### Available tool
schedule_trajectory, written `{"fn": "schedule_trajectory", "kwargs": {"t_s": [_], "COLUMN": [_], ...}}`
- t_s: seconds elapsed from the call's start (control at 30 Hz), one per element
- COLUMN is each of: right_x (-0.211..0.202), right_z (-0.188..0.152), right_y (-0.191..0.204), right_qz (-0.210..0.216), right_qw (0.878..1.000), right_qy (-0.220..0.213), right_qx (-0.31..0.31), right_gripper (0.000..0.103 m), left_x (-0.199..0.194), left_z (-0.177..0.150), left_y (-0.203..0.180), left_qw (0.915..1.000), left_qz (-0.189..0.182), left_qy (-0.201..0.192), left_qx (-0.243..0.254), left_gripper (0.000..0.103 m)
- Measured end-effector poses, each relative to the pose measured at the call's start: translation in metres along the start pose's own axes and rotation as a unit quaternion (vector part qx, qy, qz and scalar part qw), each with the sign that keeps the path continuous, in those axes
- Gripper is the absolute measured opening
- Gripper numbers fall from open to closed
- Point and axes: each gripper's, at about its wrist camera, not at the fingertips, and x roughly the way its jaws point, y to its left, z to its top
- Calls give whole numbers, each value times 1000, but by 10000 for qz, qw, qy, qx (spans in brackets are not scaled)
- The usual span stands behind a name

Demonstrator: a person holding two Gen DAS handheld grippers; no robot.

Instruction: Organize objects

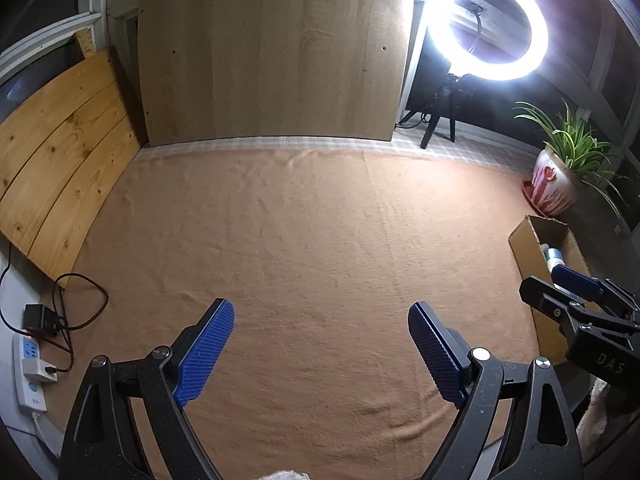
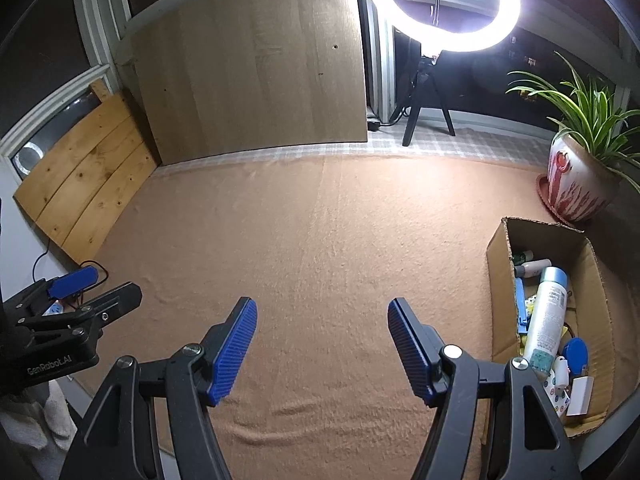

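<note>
A cardboard box [image 2: 500, 256] stands at the right edge of the tan cloth [image 2: 320, 240]. It holds a tall white spray bottle with a light blue cap [image 2: 546, 316], small bottles [image 2: 530, 268], a round blue item [image 2: 576, 354], a white box [image 2: 581, 396] and other small things. The box also shows in the left wrist view [image 1: 528, 248]. My left gripper [image 1: 322, 312] is open and empty above the cloth. My right gripper [image 2: 322, 308] is open and empty, left of the box. Each gripper shows at the edge of the other's view.
A potted spider plant [image 2: 580, 184] stands behind the box. A ring light [image 2: 442, 4] on a tripod stands at the back right. Wooden boards [image 2: 248, 68] lean at the back and left. A power strip [image 1: 30, 364] with cables lies at the left edge.
</note>
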Motion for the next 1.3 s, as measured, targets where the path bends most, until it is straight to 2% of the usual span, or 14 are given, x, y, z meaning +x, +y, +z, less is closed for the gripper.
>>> {"fn": "schedule_trajectory", "kwargs": {"t_s": [1.3], "right_x": [10], "right_z": [6], "right_y": [1], "right_qz": [-150], "right_qw": [9999], "right_qy": [-46], "right_qx": [-13], "right_gripper": [64], "left_x": [15], "left_z": [8], "left_y": [6], "left_qw": [10000], "left_qz": [38], "left_qy": [60], "left_qx": [-18], "left_gripper": [92]}}
